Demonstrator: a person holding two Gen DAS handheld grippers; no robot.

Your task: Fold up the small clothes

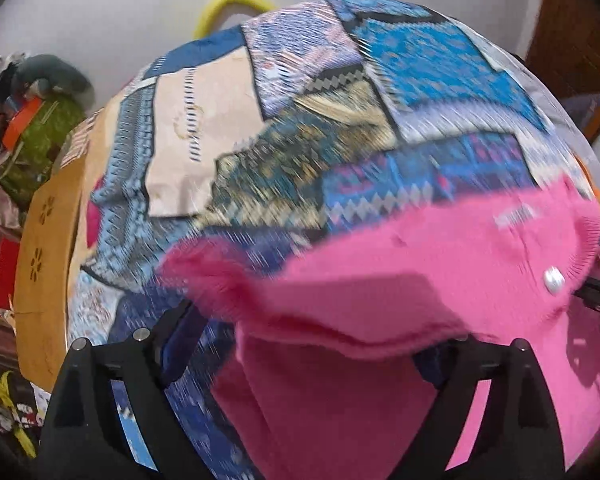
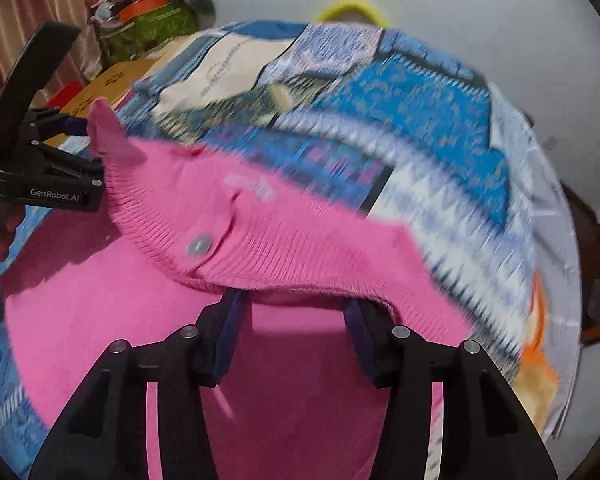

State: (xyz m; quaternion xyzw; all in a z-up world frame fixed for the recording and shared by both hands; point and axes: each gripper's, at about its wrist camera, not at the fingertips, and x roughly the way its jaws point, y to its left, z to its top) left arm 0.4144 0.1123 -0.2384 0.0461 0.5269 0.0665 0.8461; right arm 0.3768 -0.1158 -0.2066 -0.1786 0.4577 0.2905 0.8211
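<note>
A pink knitted garment [image 1: 400, 280] with a white button [image 1: 553, 280] lies on a blue patchwork cloth [image 1: 340, 100]. One part is folded over the rest, and its folded edge drapes over the tips of both grippers. My left gripper [image 1: 308, 320] has its jaws wide apart, with the pink edge lying across the gap. My right gripper [image 2: 292, 300] also has its jaws apart under the ribbed pink edge [image 2: 300, 264]. In the right wrist view the left gripper [image 2: 60, 168] sits at the garment's left corner. The fingertips are hidden by fabric.
The patchwork cloth [image 2: 420, 100] covers the work surface. A tan cardboard box [image 1: 48, 260] and a pile of bags and clutter [image 1: 32, 120] stand at the left. A yellow loop [image 1: 232, 4] is at the far edge by a white wall.
</note>
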